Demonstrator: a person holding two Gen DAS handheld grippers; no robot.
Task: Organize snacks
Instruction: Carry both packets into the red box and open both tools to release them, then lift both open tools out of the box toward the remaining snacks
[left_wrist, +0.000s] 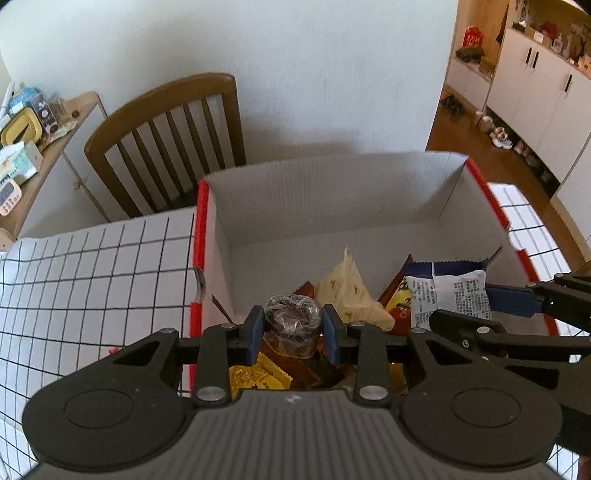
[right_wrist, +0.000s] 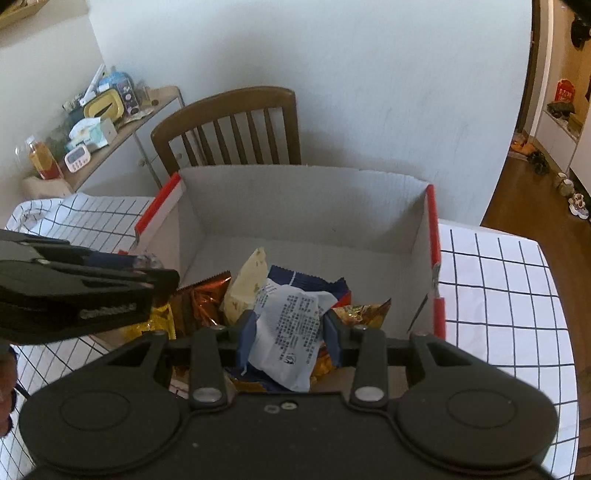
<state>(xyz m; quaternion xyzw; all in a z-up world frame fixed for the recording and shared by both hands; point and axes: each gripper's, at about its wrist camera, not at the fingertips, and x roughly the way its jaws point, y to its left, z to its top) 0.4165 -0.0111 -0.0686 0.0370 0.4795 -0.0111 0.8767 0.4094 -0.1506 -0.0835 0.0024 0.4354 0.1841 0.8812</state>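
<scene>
A white cardboard box with red edges (left_wrist: 332, 206) (right_wrist: 295, 206) stands on the checked tablecloth and holds several snack packets. My left gripper (left_wrist: 293, 325) is shut on a round dark snack in clear wrap (left_wrist: 291, 325), held over the box's near left part. My right gripper (right_wrist: 290, 332) is shut on a white and blue packet (right_wrist: 291, 332) (left_wrist: 450, 291), held over the box's near side. A cream wedge packet (left_wrist: 351, 291) (right_wrist: 245, 284), an orange foil packet (right_wrist: 205, 299) and yellow packets (left_wrist: 255, 376) lie inside.
A wooden chair (left_wrist: 173, 136) (right_wrist: 236, 125) stands behind the table against the white wall. A side shelf (left_wrist: 33, 140) (right_wrist: 92, 125) with clutter is at the left. The checked tablecloth (left_wrist: 92, 277) (right_wrist: 498, 295) flanks the box on both sides.
</scene>
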